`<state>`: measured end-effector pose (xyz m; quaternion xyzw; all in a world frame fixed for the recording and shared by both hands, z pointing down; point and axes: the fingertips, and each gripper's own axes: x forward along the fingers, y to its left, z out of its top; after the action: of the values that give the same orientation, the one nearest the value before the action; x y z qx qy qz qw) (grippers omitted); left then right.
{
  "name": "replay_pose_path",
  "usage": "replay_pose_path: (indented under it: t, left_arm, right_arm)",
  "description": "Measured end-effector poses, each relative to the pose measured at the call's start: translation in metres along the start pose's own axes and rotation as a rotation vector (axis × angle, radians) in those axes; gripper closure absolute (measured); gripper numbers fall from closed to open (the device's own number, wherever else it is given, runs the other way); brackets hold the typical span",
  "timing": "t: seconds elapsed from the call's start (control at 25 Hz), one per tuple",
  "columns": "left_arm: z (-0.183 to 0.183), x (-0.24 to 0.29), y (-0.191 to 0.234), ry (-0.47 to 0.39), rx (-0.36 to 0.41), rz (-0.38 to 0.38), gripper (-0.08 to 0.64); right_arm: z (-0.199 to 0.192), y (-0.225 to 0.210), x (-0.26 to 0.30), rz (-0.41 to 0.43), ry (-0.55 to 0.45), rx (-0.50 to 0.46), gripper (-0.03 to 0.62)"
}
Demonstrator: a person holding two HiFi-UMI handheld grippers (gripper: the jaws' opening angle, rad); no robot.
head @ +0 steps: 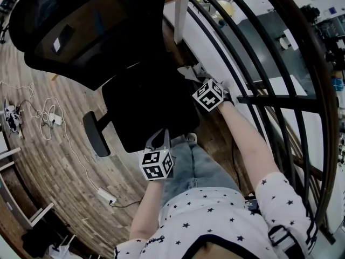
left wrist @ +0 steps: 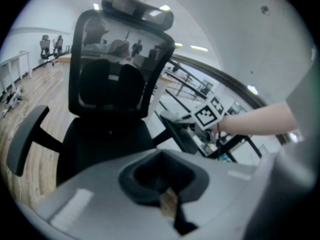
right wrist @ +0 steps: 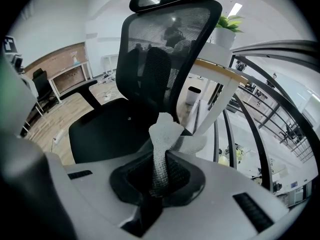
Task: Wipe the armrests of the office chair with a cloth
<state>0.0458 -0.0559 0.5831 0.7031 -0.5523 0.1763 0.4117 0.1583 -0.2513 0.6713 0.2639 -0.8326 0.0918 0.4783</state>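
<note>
The black office chair [head: 145, 104] stands in front of me, mesh back [head: 91, 26] at the top. Its left armrest [head: 96, 134] sticks out bare. My right gripper [head: 200, 80] is at the chair's right side, shut on a white waffle cloth [head: 190, 72] that lies over the right armrest, which is mostly hidden. In the right gripper view the cloth [right wrist: 162, 144] rises bunched out of my right gripper [right wrist: 157, 176]. My left gripper [head: 159, 140] hovers at the seat's front edge, shut and holding nothing. The left gripper view shows the left armrest [left wrist: 25, 139] and right armrest [left wrist: 177, 133].
A curved black railing [head: 280, 90] runs close along the right side. A white table leg [head: 180, 15] stands behind the chair. Cables and a power strip [head: 105, 196] lie on the wooden floor at the left. My legs are right below the seat.
</note>
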Motion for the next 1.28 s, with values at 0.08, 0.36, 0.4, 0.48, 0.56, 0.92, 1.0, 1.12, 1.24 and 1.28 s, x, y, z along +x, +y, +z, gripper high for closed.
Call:
replay_pose_path:
  t: [0.08,0.36,0.4,0.48,0.56,0.92,1.0,1.12,1.24,1.28]
  left_arm:
    - [-0.001,-0.001,-0.003,-0.003,0.002,-0.004,0.555]
    - [-0.006,-0.006,-0.01,-0.015,0.003,-0.007,0.555]
    - [-0.006,-0.007,-0.01,-0.016,0.003,-0.007,0.555]
    - [-0.007,-0.009,-0.011,-0.019,0.003,-0.008,0.555]
    - [-0.009,-0.01,-0.013,-0.021,0.005,-0.008,0.555]
    - [-0.018,-0.016,-0.021,-0.029,0.012,-0.018,0.555]
    - [-0.02,-0.018,-0.022,-0.031,0.012,-0.019,0.555]
    - [-0.021,-0.021,-0.023,-0.036,0.013,-0.017,0.555]
    - [-0.024,-0.023,-0.024,-0.041,0.013,-0.017,0.555]
    - [-0.024,-0.024,-0.025,-0.042,0.014,-0.017,0.555]
  right_arm:
    - [-0.002,0.003,-0.002,0.001,0.0,0.0,0.56]
    - [-0.013,0.014,-0.011,0.006,0.006,0.0,0.56]
    - [-0.015,0.016,-0.012,0.007,0.006,0.0,0.56]
    - [-0.018,0.019,-0.014,0.009,0.006,-0.001,0.56]
    - [-0.021,0.023,-0.017,0.01,0.008,-0.002,0.56]
    - [-0.039,0.039,-0.03,0.011,0.014,0.001,0.56]
    - [-0.042,0.042,-0.033,0.012,0.013,0.003,0.56]
    - [-0.047,0.048,-0.036,0.013,0.013,0.01,0.56]
    - [-0.054,0.053,-0.04,0.015,0.016,0.01,0.56]
    - [-0.055,0.055,-0.042,0.015,0.016,0.01,0.56]
